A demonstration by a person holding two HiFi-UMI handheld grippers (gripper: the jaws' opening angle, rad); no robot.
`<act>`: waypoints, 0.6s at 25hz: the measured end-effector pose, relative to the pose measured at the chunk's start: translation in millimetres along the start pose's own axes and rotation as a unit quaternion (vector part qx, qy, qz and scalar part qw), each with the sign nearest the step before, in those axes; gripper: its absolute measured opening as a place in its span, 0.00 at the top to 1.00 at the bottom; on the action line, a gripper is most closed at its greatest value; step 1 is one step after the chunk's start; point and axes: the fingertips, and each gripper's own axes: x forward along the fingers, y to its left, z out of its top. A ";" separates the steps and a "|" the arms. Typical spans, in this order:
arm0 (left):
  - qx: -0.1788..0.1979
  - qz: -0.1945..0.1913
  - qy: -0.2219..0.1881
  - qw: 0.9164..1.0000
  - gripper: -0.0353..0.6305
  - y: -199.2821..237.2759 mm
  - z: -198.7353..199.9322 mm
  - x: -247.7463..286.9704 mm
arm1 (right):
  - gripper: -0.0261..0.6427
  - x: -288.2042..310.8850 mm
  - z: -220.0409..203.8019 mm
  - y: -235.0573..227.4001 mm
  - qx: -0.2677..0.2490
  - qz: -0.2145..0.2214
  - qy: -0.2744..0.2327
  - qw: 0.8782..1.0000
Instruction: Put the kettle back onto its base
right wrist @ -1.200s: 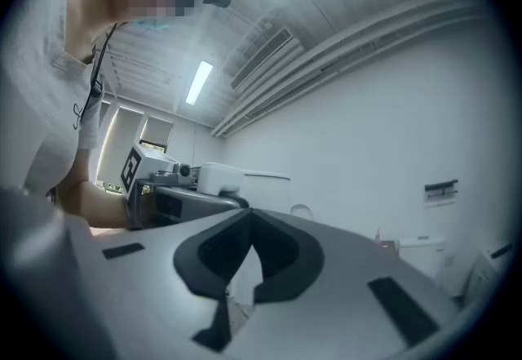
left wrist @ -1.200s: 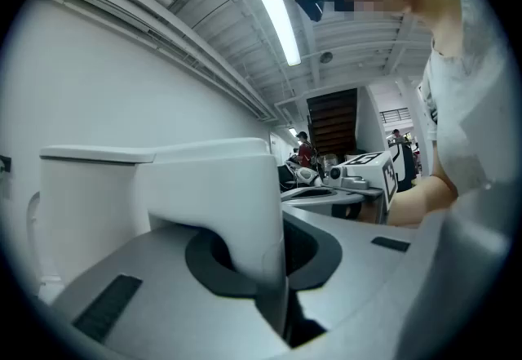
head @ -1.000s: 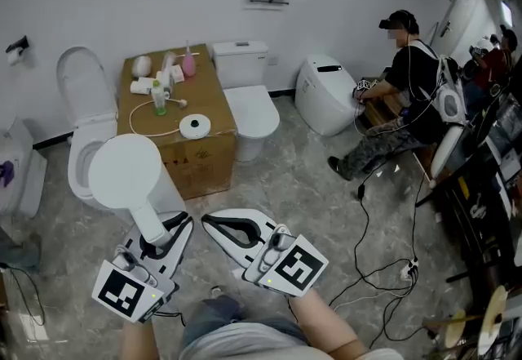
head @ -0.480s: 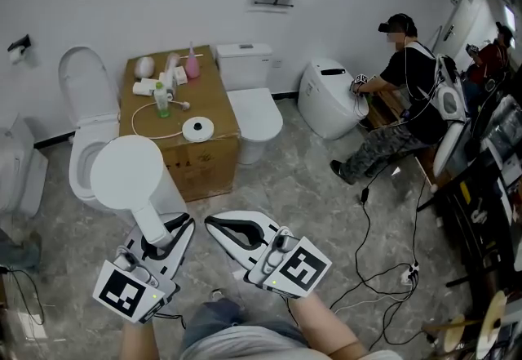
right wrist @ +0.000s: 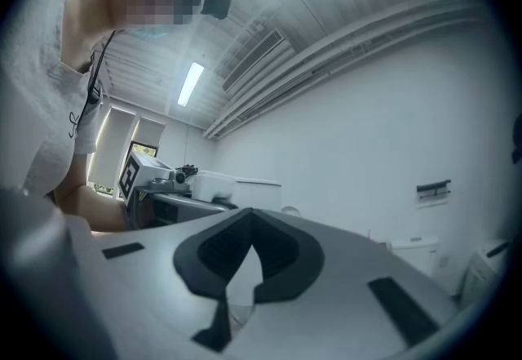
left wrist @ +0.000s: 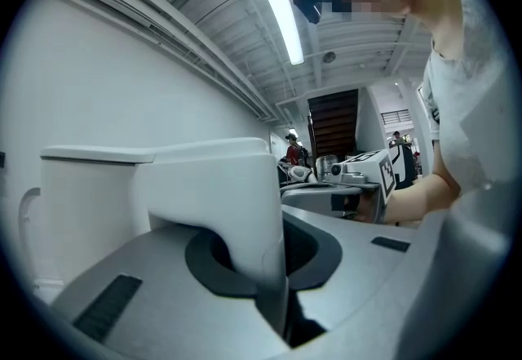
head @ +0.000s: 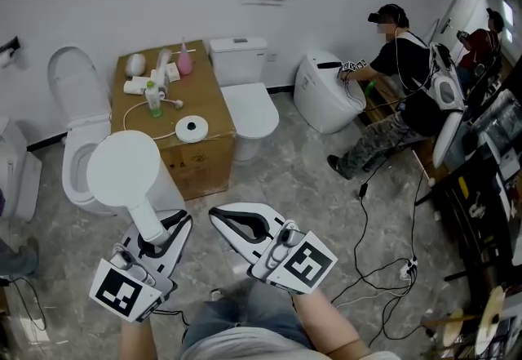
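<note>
Kettle (head: pixel 124 171) off its base (head: pixel 192 127), one of each.

One white kettle with a round lid and a pale handle was clamped by that handle in the left gripper (head: pixel 163 229), low down before the box (head: pixel 204 166) and well apart from the one round base on the box's top. The right gripper (head: pixel 218 218) hung beside it, jaws closed on nothing. On the box, behind the base, stood a green bottle (head: pixel 152 99), a pink bottle (head: pixel 185 63) and a few white items I could not make out, with one cord (head: pixel 143 117) looping from the base toward them. Three toilets (head: pixel 73 113) (head: pixel 249 105) (head: pixel 326 93) lined the wall. Two people (head: pixel 391 64) (head: pixel 481 44) were off to the right.
</note>
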 end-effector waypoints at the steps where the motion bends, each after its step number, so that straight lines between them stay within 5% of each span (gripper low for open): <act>1: -0.005 -0.001 0.004 1.000 0.89 1.8 -1.4 4.2 | 0.95 0.3 -0.4 -5.8 0.000 0.000 0.000 1.000; 15: 0.000 0.047 -0.004 0.999 0.89 48.1 6.1 102.7 | 0.95 18.0 -3.0 -116.5 -0.003 0.055 -0.004 0.998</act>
